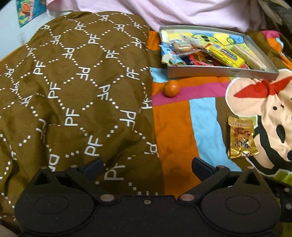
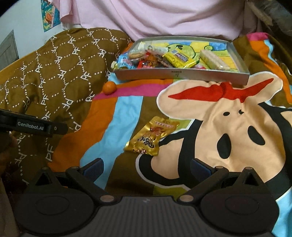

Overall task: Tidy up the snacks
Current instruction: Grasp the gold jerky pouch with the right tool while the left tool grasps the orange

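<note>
A shallow metal tray (image 1: 219,72) (image 2: 175,74) holding several snack packets sits at the far side of a colourful cartoon bedsheet. A small orange (image 1: 170,88) (image 2: 109,87) lies on the sheet just in front of the tray's left corner. A gold snack packet (image 1: 240,138) (image 2: 152,137) lies nearer. My left gripper (image 1: 147,165) is open and empty, low over the brown cover, left of the packet. My right gripper (image 2: 147,165) is open and empty, just short of the gold packet. The left gripper's body (image 2: 32,124) shows at the left edge of the right wrist view.
A brown quilt printed with "PF" (image 1: 73,91) (image 2: 54,73) is bunched up on the left. A pink sheet (image 1: 164,12) (image 2: 155,18) rises behind the tray. A wall with a poster (image 2: 49,16) is at the far left.
</note>
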Demonstrator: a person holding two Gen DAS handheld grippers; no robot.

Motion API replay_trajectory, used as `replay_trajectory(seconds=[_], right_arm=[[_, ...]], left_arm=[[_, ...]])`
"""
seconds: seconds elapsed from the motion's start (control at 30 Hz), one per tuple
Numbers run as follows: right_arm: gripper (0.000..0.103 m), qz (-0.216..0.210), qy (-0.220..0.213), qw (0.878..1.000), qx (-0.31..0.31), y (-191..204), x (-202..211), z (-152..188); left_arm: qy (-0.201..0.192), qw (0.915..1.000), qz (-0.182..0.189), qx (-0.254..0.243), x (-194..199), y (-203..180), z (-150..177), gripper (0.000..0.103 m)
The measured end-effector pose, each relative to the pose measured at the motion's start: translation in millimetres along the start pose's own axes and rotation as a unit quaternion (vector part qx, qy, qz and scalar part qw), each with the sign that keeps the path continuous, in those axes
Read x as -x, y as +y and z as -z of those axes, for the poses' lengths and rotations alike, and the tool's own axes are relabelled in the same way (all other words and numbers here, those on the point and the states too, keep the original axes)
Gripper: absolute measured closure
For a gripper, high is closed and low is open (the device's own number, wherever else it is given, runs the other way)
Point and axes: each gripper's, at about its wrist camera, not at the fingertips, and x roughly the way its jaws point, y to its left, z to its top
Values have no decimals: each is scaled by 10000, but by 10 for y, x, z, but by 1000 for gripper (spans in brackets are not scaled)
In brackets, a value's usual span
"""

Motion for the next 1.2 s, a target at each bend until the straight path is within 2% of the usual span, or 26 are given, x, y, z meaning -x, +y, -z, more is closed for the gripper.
replay_trajectory(seconds=[0.17, 0.37, 0.57, 0.73, 0.97, 1.2], right_arm=[[0, 18, 74, 9999, -71, -5, -58, -14], [0, 42, 142, 9998, -147, -13, -133, -22], [0, -124, 243, 9987, -431, -78, -217, -27], [1, -88, 188, 9979, -619, -112, -267, -19], [13, -125, 70, 9950, -989, -193, -371, -42], [17, -332, -32, 9936, -1082, -187, -572, -98]], left_arm=[[104, 9994, 301, 160, -52, -7, -52, 1], [-10, 9992, 334, 228, -105, 19, -104, 1], [-159, 9995, 288, 24, -207, -26, -205, 1], [-178, 9991, 325, -182, -324, -72, -274, 1], [-207, 9986, 365, -316, -468, -78, -370, 1], [-476, 9968, 392, -506, -615, -119, -473, 1]])
